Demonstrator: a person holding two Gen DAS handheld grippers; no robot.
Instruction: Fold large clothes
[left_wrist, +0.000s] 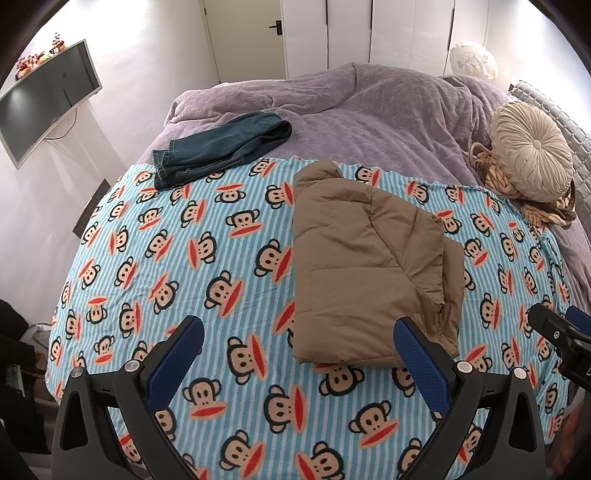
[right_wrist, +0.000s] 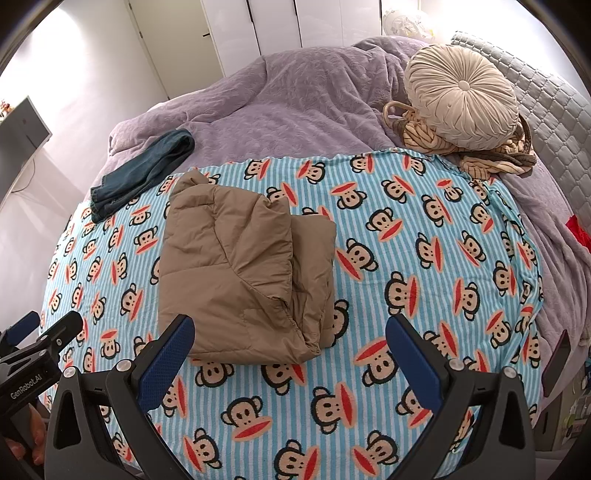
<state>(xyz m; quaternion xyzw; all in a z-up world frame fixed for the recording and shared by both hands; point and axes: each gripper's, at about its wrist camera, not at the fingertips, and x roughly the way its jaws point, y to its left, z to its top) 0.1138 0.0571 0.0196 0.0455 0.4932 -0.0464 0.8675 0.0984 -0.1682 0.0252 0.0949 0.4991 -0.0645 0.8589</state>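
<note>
On the far left a wall-mounted TV (left_wrist: 48, 99) hangs beside the bed; folded blue jeans (left_wrist: 221, 146) lie at the far edge of the monkey-print striped blanket (left_wrist: 184, 258), partly on the purple quilt (left_wrist: 351, 107). The folded tan puffer jacket (left_wrist: 365, 266) rests mid-blanket, just ahead of both tools. The left gripper (left_wrist: 299, 347) and right gripper (right_wrist: 290, 345) hover above the blanket, jaws spread wide, holding nothing. A round beige cushion (right_wrist: 461, 96) sits far right
</note>
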